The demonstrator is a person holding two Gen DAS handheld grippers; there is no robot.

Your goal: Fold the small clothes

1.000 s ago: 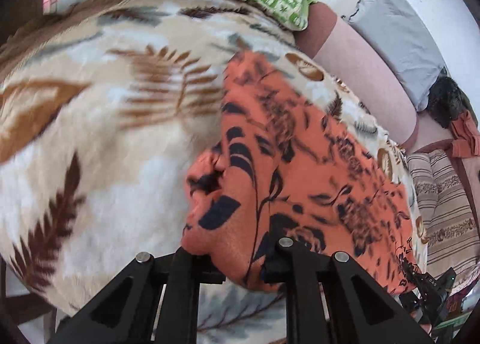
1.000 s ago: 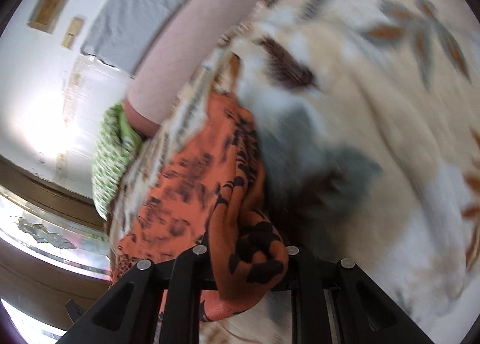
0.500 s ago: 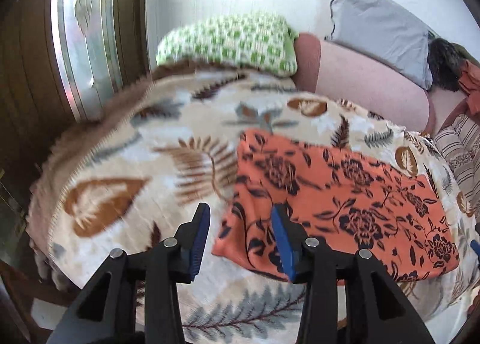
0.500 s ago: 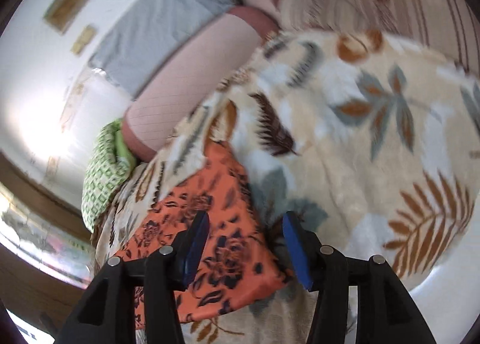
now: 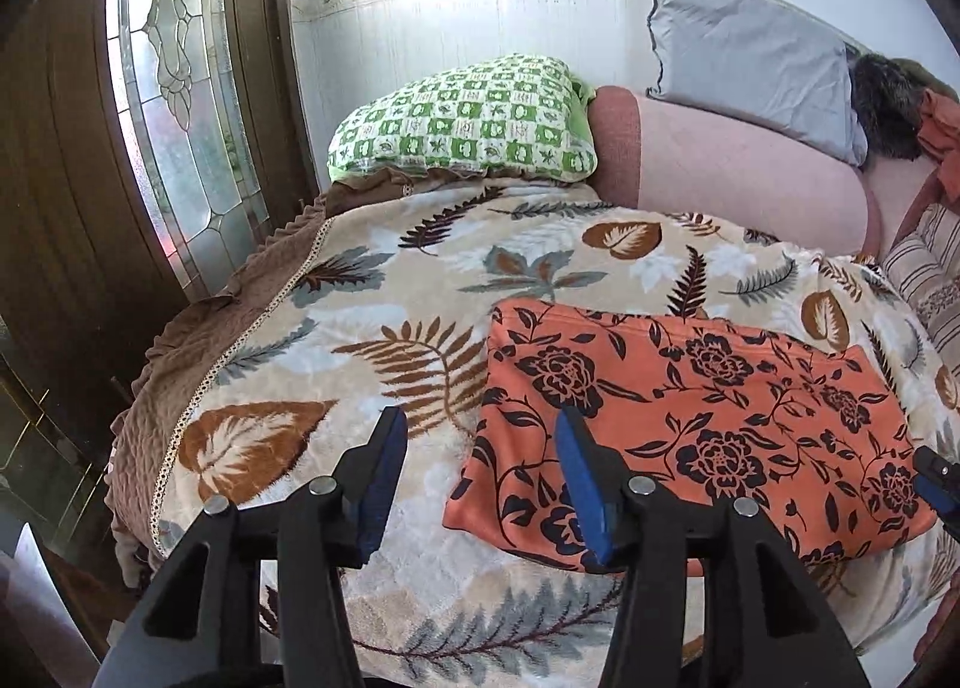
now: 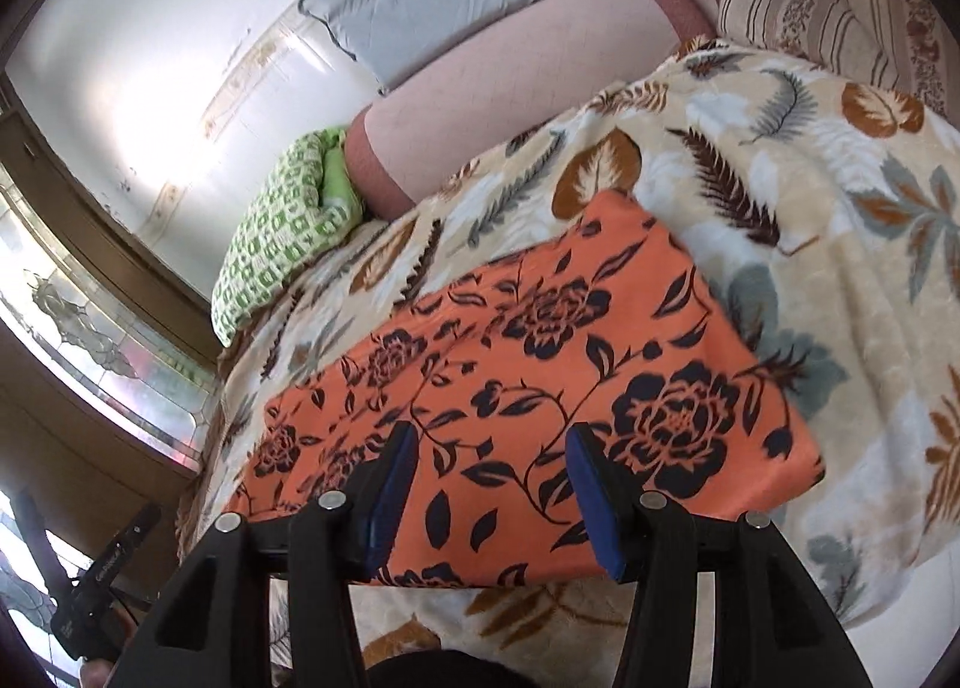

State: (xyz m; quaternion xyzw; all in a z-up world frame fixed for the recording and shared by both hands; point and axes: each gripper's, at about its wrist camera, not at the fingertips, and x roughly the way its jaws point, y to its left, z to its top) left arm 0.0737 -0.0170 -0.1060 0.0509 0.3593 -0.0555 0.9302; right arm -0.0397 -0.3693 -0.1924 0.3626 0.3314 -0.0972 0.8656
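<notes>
Folded cloth (image 5: 690, 406) lying flat on the blanket (image 5: 360, 328)
Left tongs (image 5: 477, 469) and right tongs (image 6: 489, 484) are hovering released, gripping nothing

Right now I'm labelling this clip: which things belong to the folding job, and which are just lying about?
Job:
orange cloth with black flowers
left gripper, open
right gripper, open

Lying about:
beige leaf-print blanket
green checked pillow
grey pillow
pink bolster
striped cushion
</notes>
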